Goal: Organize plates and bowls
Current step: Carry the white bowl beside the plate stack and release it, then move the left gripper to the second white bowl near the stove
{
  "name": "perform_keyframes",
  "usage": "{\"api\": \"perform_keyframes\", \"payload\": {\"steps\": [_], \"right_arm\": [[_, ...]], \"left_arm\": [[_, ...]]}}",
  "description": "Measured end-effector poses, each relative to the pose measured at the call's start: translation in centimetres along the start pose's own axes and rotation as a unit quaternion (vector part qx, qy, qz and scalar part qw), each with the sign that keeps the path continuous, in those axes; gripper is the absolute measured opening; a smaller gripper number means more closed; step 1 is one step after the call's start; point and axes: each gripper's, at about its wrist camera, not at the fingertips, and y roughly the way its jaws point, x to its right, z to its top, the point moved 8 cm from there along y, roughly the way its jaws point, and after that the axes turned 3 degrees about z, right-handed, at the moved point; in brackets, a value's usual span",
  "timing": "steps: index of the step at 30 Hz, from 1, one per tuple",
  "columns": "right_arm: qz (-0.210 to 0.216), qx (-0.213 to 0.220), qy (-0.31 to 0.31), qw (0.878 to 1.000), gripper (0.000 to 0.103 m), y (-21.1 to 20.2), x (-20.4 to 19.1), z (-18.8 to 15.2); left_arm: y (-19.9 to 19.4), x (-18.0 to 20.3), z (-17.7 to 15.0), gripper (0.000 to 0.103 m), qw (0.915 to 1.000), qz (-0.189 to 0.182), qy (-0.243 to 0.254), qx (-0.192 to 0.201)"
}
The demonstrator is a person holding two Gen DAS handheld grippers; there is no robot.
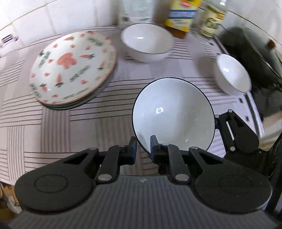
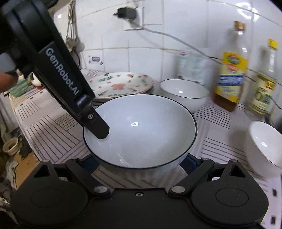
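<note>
A white bowl with a dark rim (image 1: 173,116) hangs tilted above the striped cloth. My left gripper (image 1: 143,148) is shut on its near rim, one finger inside and one outside. In the right wrist view the same bowl (image 2: 141,130) sits between the wide-set jaws of my right gripper (image 2: 139,163), whose blue pads press on its lower wall from both sides. The left gripper (image 2: 93,132) reaches in from the upper left. A stack of carrot-patterned plates (image 1: 74,68) lies to the left, a larger white bowl (image 1: 147,40) stands behind, and a small white bowl (image 1: 232,74) is to the right.
The striped cloth (image 1: 52,123) covers the counter, which ends at the left and front. Several bottles (image 2: 229,77) stand against the tiled wall. A dark pan under a glass lid (image 1: 255,52) sits at the far right. A charger and cable hang on the wall (image 2: 126,13).
</note>
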Motion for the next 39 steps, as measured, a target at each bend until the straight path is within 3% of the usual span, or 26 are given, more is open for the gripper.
{"api": "perform_keyframes", "payload": {"steps": [9, 18, 24, 27, 31, 35, 39], "right_arm": [[0.001, -0.020, -0.009, 1.000, 0.097, 4.6, -0.1, 1.1], [-0.004, -0.060, 0.010, 0.998, 0.097, 5.3, -0.6, 1.1], [0.002, -0.055, 0.041, 0.998, 0.097, 1.7, -0.5, 1.2], [-0.002, -0.041, 0.076, 0.996, 0.097, -0.7, 0.4, 1.4], [-0.001, -0.027, 0.156, 0.987, 0.093, -3.7, 2.0, 1.5], [-0.026, 0.000, 0.192, 0.981, 0.090, -6.6, 3.7, 1.9], [-0.038, 0.014, 0.212, 0.976, 0.075, -9.3, 4.8, 2.0]], "left_arm": [[2.4, -2.7, 0.8, 0.014, 0.9998, 0.008, -0.018, 0.000], [2.6, -2.8, 0.8, 0.017, 0.9998, -0.007, 0.013, -0.015], [1.1, -2.6, 1.1, 0.022, 0.9993, -0.003, 0.018, -0.031], [-0.3, -1.9, 1.3, 0.037, 0.9993, -0.007, 0.033, -0.016], [-2.1, -0.8, 1.5, 0.041, 0.9987, -0.005, 0.051, -0.003], [-3.4, 0.7, 1.8, 0.047, 0.9972, -0.009, 0.073, 0.004], [-4.5, 2.7, 2.4, 0.049, 0.9952, -0.019, 0.096, 0.011]]}}
